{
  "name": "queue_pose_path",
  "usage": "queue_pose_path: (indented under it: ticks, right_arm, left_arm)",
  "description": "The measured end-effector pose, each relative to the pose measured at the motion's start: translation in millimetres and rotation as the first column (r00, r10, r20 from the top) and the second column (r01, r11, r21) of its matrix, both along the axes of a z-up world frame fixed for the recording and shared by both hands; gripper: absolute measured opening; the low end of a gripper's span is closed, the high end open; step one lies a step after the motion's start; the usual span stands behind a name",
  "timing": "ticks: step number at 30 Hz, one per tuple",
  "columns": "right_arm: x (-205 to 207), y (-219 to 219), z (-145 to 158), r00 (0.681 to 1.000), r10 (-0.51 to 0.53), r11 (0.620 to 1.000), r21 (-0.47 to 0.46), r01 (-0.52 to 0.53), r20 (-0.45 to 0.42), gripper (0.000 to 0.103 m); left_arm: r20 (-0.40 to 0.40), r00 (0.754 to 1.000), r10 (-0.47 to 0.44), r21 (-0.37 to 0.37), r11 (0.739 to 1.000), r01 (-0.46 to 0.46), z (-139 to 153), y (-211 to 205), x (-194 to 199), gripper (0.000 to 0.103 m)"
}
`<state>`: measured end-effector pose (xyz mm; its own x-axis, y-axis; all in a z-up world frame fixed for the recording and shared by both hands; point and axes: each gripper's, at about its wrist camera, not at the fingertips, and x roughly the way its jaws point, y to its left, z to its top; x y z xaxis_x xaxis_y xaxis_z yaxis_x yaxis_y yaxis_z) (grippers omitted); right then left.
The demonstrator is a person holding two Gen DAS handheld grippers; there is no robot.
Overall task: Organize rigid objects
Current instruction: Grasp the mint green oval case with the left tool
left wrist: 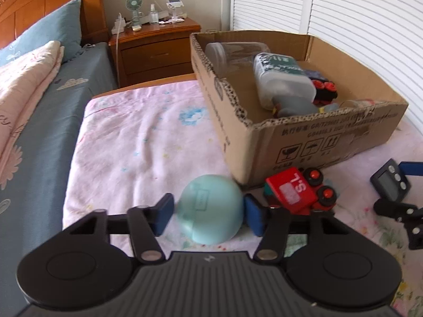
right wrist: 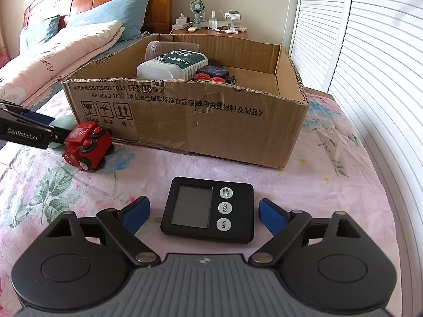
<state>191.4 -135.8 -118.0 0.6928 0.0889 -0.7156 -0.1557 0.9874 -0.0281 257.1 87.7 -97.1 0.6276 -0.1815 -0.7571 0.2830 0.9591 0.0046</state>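
Note:
A pale teal egg-shaped object point(left wrist: 211, 207) lies on the pink floral sheet between the blue pads of my left gripper point(left wrist: 208, 215); the jaws stand close around it, the right pad touching, a slight gap at the left. A red toy train car point(left wrist: 298, 192) lies on its side just right of it, also in the right wrist view point(right wrist: 87, 145). A black digital timer point(right wrist: 208, 210) lies flat between the wide-open fingers of my right gripper point(right wrist: 205, 215). The cardboard box point(right wrist: 185, 116) holds a white bottle point(right wrist: 171, 64), a clear container and toy pieces.
The box point(left wrist: 304, 137) stands at the far side of the small cloth-covered table. A bed with a blue sheet and pillows point(left wrist: 39, 92) lies to the left. A wooden nightstand point(left wrist: 156, 45) stands behind. White louvred doors point(right wrist: 370, 66) run along the right.

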Motion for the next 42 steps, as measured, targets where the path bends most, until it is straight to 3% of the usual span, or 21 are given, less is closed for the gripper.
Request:
queue_pose_path:
  ticks: [10,27,37,42]
  right_arm:
    - [0,0,0,1.0,0.0,1.0,0.0,0.0,0.0,0.094]
    - [8,1,-1,1.0,-0.012,1.0,-0.003,0.012,-0.001,0.093]
    - [12,2,4,1.0,-0.029,1.0,-0.003,0.029,0.008,0.074]
    - [13,2,4,1.0,-0.028,1.0,-0.006,0.028,0.005,0.074]
  left_arm:
    - [-0.006,1.0,-0.001,0.007,1.0,0.001,1,-2,-5,0.052]
    - [-0.064,0.998,-0.027,-0.007,1.0,0.027,6,-8,-49,0.052]
    - [-0.051,0.998,-0.038,0.003,0.999,0.038,5,-11,-43,0.054]
    - [-0.051,0.998,-0.037,0.0,0.999,0.037,5,-12,-41,0.053]
